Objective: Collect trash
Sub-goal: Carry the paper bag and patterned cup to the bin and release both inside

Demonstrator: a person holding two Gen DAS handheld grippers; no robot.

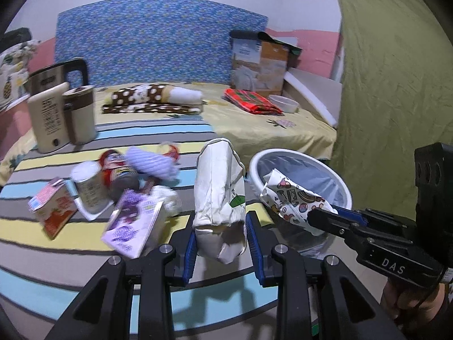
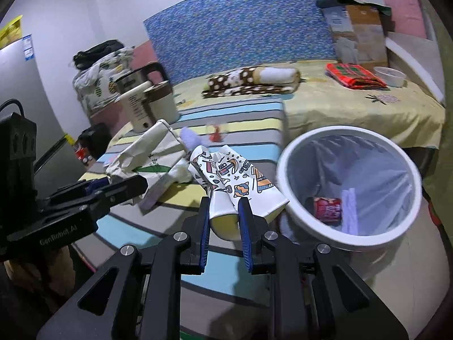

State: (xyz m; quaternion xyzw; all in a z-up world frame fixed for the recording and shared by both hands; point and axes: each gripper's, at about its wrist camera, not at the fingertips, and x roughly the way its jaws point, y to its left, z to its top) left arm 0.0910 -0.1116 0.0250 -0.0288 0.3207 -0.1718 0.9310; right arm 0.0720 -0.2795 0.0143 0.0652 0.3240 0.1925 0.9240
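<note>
Both grippers carry trash toward the bin [image 2: 286,170], which stands on the floor just beside the edge of the striped surface, lined with a clear bag. It already holds a red can [image 2: 327,206] and a pale strip of plastic [image 2: 349,209].

The left gripper [image 1: 220,238] is pinching a crumpled white paper bag [image 1: 218,181] near its bottom fold, so the bag stands upright between the blue pads [image 1: 190,250] and hangs clear of the litter below. The right gripper [image 2: 223,221] is clamped on a flattened paper cup [image 2: 237,181] printed with cartoon shapes; it grips the open rim end, and the rest of the cup juts forward, which puts the free end nearest the bin. In the left view the cup already overlaps the bin's near rim, so I judge it the first to be dropped.

On the striped cloth [image 1: 85,238], more trash waits: a pink carton [image 1: 52,206], a purple carton [image 1: 130,223], a white bottle [image 1: 90,187], a snack wrapper [image 1: 116,167] and a blurred lilac lump [image 1: 154,164]. They lie heaped together, touching, probably so each can be reached quickly.

A kettle [image 1: 56,82] and a beige jug [image 1: 79,113] stand farther back, apart from the heap, and look like no part of the job.
</note>
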